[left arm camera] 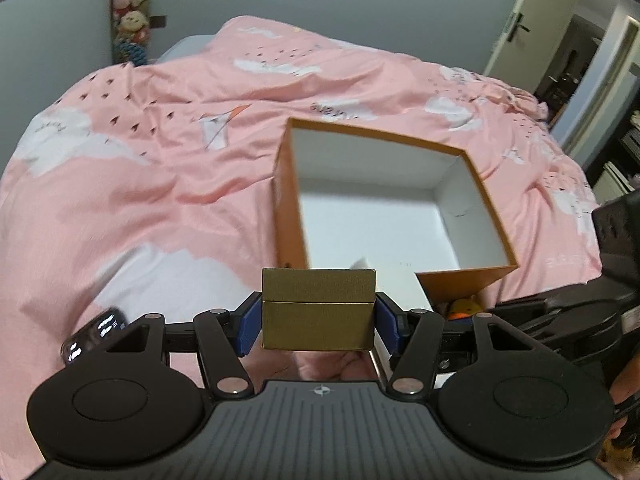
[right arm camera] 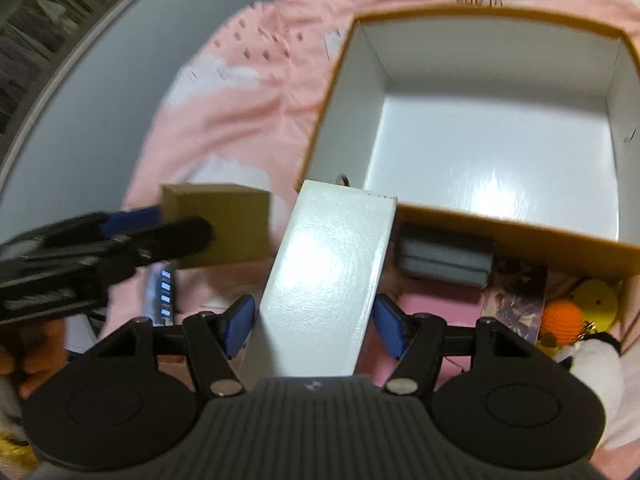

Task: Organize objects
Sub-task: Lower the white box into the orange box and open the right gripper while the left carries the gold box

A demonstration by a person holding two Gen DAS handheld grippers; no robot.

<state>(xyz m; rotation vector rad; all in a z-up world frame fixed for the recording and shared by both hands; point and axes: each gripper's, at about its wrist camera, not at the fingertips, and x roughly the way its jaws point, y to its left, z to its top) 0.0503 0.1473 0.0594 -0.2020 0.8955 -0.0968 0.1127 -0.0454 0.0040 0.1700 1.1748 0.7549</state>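
Observation:
My left gripper [left arm camera: 318, 326] is shut on a small gold lidded box [left arm camera: 319, 308], its blue pads pressing both sides. It is held above the pink bedspread, just before the open orange box with a white inside [left arm camera: 286, 208]. In the right wrist view my right gripper [right arm camera: 316, 328] is shut on a long white box [right arm camera: 328, 276], whose far end reaches the orange box's near rim [right arm camera: 520, 228]. The orange box holds nothing. The left gripper [right arm camera: 160, 232] with the gold box [right arm camera: 224, 224] shows to the left of the white box.
On the bed near the orange box lie a grey case [right arm camera: 444, 258], a picture card [right arm camera: 516, 300], an orange and yellow knitted toy [right arm camera: 576, 312] and a white plush [right arm camera: 596, 364]. A smartwatch [left arm camera: 94, 334] lies at the lower left. A door [left arm camera: 532, 20] stands at the back right.

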